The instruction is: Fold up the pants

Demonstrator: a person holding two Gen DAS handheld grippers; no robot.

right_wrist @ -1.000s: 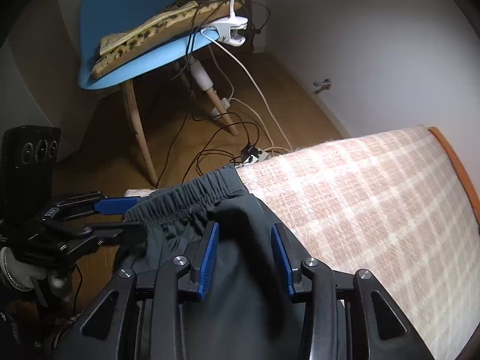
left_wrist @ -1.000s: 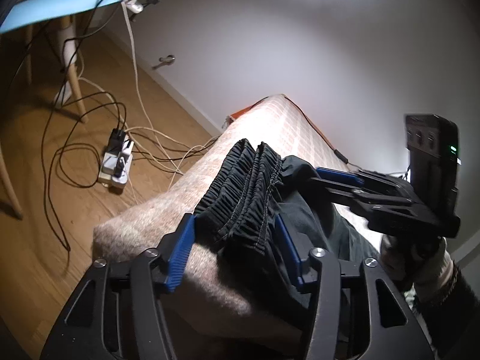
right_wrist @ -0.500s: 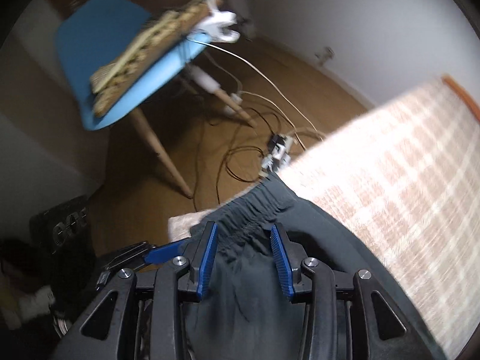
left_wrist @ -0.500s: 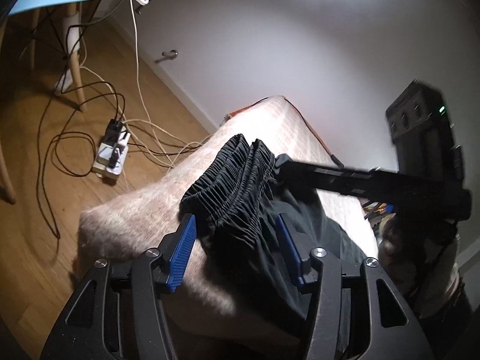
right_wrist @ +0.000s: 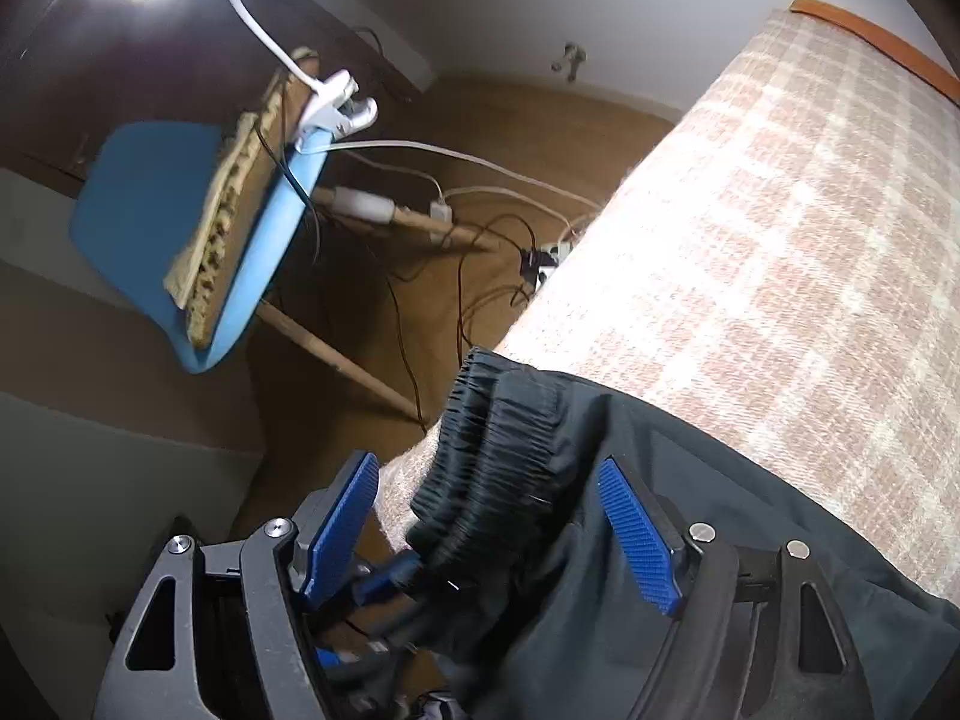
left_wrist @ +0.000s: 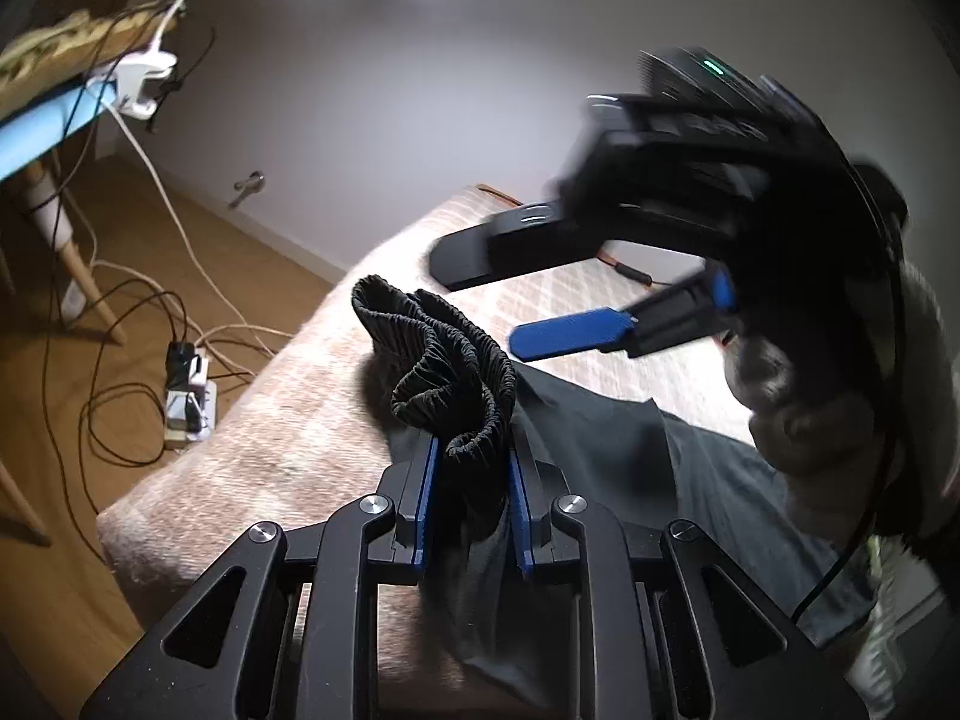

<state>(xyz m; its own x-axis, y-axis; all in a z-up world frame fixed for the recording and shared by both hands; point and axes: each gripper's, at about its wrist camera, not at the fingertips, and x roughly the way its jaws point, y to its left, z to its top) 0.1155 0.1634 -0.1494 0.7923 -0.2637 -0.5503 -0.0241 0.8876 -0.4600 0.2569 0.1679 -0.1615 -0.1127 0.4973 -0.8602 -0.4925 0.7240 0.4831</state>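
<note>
The black pants (left_wrist: pixel 600 438) lie on the pink checked bed cover (left_wrist: pixel 300 420), with the bunched elastic waistband (left_wrist: pixel 444 372) near the bed's end. My left gripper (left_wrist: pixel 471 474) is shut on the waistband. My right gripper (left_wrist: pixel 540 294) is open and hangs blurred above the bed, clear of the cloth, in the left wrist view. In the right wrist view the right gripper (right_wrist: pixel 489 516) is open over the waistband (right_wrist: pixel 492 456), and the pants (right_wrist: pixel 690 570) spread toward the right.
A blue chair (right_wrist: pixel 180 222) with a cushion and a clamped white lamp (right_wrist: pixel 336 105) stands beside the bed. A power strip (left_wrist: pixel 189 402) and loose cables lie on the wooden floor. A white wall rises behind the bed.
My left gripper has closed on the bunched waistband. My right gripper has opened, let go of the pants and lifted up and away over the bed.
</note>
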